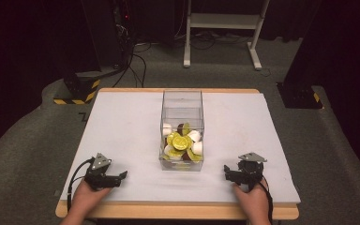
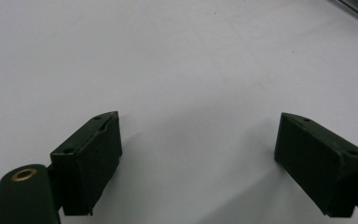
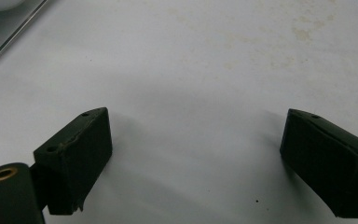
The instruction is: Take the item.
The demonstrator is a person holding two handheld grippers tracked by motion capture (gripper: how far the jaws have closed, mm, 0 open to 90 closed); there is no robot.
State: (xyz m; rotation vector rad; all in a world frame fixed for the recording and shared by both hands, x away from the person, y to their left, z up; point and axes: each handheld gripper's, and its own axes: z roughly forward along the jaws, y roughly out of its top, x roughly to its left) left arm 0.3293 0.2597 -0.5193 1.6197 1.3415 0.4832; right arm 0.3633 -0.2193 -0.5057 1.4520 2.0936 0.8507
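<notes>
Left hand-held gripper (image 1: pixel 123 176) jaws apart, empty, right hand-held gripper (image 1: pixel 227 171) same, clear box (image 1: pixel 182 101) w/ gold-lidded capsules (image 1: pixel 180 142), no legible text

Lab / test cell, not a home. Dark curtained surround, grey carpet floor (image 1: pixel 28 140), black stands with hazard-striped bases (image 1: pixel 77 91), loose cables (image 1: pixel 138 65), white metal frame (image 1: pixel 225 21) behind a white tabletop (image 1: pixel 122 140).
</notes>
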